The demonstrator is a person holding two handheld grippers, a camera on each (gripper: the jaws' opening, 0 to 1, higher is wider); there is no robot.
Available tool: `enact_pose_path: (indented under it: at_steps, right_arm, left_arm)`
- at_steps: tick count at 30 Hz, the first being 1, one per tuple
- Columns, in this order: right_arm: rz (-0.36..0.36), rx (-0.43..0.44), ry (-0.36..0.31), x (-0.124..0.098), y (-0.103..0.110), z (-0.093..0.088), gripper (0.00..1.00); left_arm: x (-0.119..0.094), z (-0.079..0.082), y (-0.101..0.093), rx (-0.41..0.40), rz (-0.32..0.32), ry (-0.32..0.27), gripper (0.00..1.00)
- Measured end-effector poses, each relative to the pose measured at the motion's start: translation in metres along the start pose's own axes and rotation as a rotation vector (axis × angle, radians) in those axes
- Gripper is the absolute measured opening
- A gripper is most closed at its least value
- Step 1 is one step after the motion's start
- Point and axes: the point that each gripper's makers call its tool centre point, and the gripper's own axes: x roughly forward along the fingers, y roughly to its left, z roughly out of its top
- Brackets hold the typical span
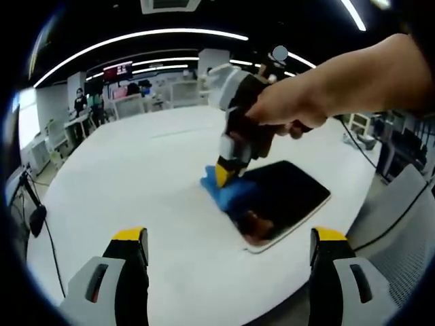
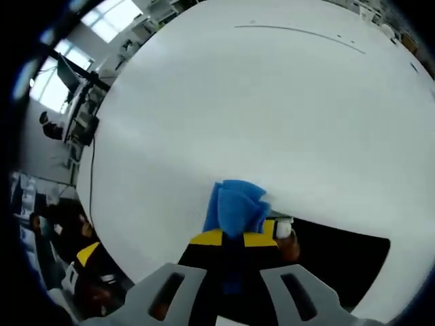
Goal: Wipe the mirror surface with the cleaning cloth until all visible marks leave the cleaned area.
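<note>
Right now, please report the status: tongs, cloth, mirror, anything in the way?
Right tongs shut on blue cleaning cloth at dark rectangular mirror edge. Left tongs open, hovering clear. White table unobstructed.

A big white table [image 1: 136, 170] is taking up most of the room. Curved light strips [image 1: 136, 37] are glowing on the dark ceiling. Desks [image 1: 129, 102] are standing along the far side (people are standing among them), and daylight is coming through windows [image 2: 109, 20].
</note>
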Motion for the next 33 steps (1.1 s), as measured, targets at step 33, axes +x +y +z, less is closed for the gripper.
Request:
enact_pose_path:
  at_steps: [33]
  right_arm:
    - [0.031, -0.022, 0.026, -0.003, 0.013, -0.032, 0.02]
  left_arm:
    - [0.003, -0.004, -0.006, 0.051, -0.032, 0.030, 1.00]
